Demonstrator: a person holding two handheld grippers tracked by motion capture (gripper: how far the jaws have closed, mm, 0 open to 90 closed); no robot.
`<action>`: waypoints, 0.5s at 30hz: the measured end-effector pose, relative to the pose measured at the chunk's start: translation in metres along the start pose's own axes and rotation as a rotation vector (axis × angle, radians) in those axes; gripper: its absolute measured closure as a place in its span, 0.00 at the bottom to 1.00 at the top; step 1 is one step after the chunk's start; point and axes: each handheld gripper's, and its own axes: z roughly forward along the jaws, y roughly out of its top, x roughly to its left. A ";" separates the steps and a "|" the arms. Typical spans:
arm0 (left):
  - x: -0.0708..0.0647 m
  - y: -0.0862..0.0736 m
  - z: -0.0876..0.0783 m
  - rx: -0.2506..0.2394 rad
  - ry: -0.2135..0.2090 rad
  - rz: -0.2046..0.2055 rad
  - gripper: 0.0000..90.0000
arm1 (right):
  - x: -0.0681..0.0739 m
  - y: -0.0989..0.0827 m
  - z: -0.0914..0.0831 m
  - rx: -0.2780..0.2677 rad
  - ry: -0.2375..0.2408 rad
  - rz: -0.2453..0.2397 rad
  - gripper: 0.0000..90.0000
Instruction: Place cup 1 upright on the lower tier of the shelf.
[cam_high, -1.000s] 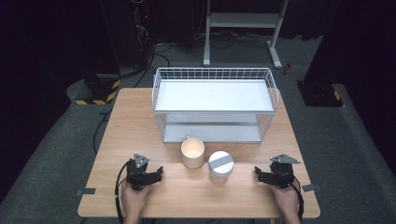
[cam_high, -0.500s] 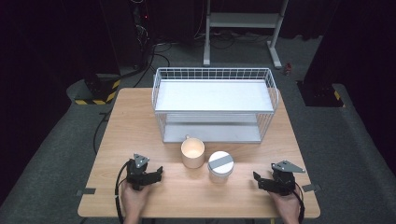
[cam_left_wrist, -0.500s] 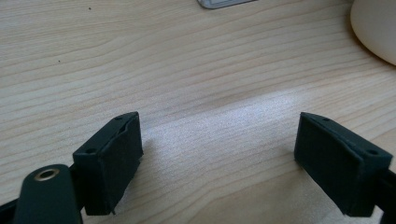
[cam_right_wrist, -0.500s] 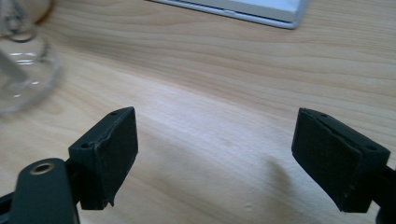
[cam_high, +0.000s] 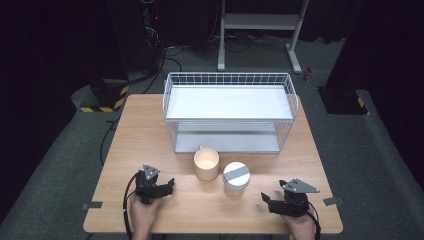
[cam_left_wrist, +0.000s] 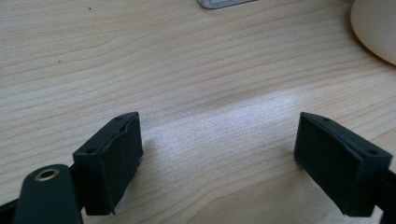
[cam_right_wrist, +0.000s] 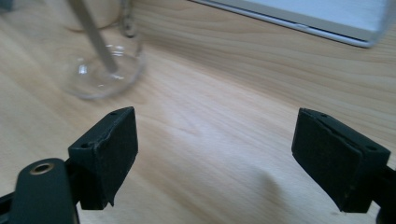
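Both grippers rest low over the near edge of the wooden table, each in a hand. My left gripper points right toward a beige mug. In the left gripper view it stands open over bare wood, with the mug's side at the upper right. My right gripper points left, below and to the right of a clear glass jar with a white, grey-striped lid. The right gripper view shows it open and empty, the jar ahead to its left.
A white wire two-level rack stands across the back half of the table, just behind the mug and jar. Its base edge crosses the top of the right gripper view. Dark floor, cables and a metal stand surround the table.
My right gripper has moved toward the table's near edge and slightly left. The left gripper, mug and jar have stayed in place.
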 end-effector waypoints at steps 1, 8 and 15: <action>0.000 0.000 0.000 0.000 0.000 0.000 0.17 | 0.003 0.000 0.000 0.000 0.012 -0.004 0.16; 0.000 0.000 0.000 0.000 0.000 0.000 0.17 | 0.023 0.006 0.005 -0.020 0.081 -0.056 0.16; 0.000 0.000 0.000 0.000 0.000 0.000 0.17 | 0.039 0.019 0.016 -0.045 0.137 -0.082 0.14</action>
